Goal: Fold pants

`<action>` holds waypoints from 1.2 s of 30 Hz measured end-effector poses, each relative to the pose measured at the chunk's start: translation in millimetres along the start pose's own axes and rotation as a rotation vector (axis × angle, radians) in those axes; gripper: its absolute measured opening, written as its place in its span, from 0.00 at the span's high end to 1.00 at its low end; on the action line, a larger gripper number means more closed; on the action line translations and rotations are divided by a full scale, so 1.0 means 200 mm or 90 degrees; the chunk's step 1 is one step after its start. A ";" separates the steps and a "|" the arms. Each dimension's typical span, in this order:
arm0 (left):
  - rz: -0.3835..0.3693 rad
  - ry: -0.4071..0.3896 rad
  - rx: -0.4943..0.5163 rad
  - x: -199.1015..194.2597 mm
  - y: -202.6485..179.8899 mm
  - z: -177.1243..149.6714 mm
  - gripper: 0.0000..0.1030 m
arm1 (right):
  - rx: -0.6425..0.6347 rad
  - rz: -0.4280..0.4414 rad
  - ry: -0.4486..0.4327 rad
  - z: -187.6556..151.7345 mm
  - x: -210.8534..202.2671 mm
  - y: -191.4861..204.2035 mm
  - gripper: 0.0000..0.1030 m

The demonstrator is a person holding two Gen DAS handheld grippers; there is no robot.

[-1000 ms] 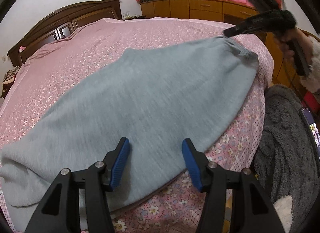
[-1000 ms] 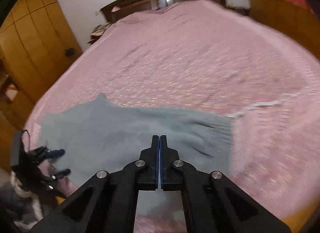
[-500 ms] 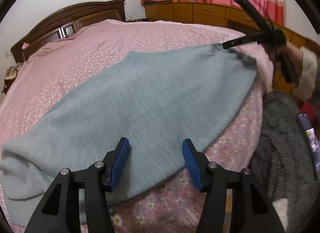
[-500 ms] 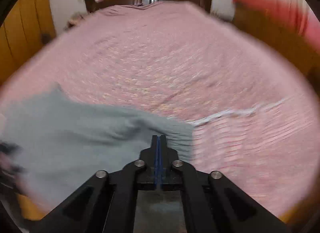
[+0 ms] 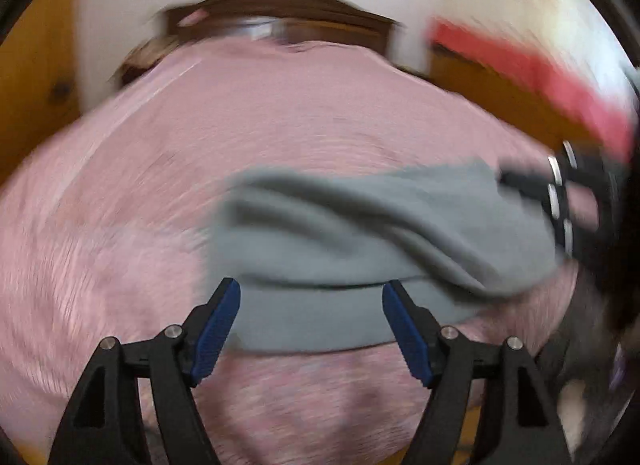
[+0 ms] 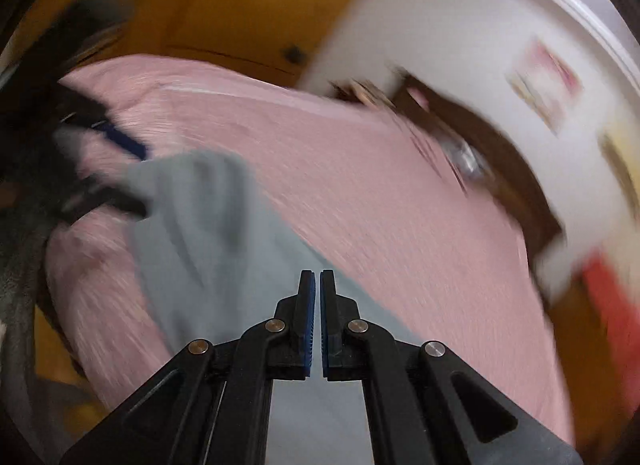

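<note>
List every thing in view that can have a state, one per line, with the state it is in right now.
left gripper: open, blue pads wide apart, nothing between them.
right gripper: nearly shut, a thin gap between the pads; whether cloth is pinched there cannot be told.
grey pants: partly folded, one layer lying over another, rumpled, on the bed.
pink bedspread: spread flat over the bed.
</note>
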State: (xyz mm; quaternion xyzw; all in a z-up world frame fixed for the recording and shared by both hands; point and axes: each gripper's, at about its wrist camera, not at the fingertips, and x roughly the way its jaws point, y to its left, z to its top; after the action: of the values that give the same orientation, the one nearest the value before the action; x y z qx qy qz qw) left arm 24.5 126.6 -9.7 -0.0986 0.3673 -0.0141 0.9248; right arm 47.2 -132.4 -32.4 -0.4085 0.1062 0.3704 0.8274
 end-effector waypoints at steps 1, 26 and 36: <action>-0.015 -0.011 -0.069 -0.02 0.12 0.00 0.25 | -0.040 0.013 -0.017 0.06 0.04 0.11 0.98; -0.047 -0.047 -0.247 -0.11 0.59 -0.14 0.25 | -0.320 -0.075 -0.017 0.13 0.67 0.60 0.73; -0.059 -0.052 -0.269 -0.12 0.65 -0.16 0.25 | -0.219 -0.047 -0.022 0.26 0.53 0.54 0.97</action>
State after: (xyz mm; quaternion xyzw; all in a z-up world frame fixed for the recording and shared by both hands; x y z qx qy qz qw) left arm -21.7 250.4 -41.3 -0.3076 0.3195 0.0251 0.8959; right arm 39.2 3.8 -113.8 -0.5417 0.0121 0.3594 0.7598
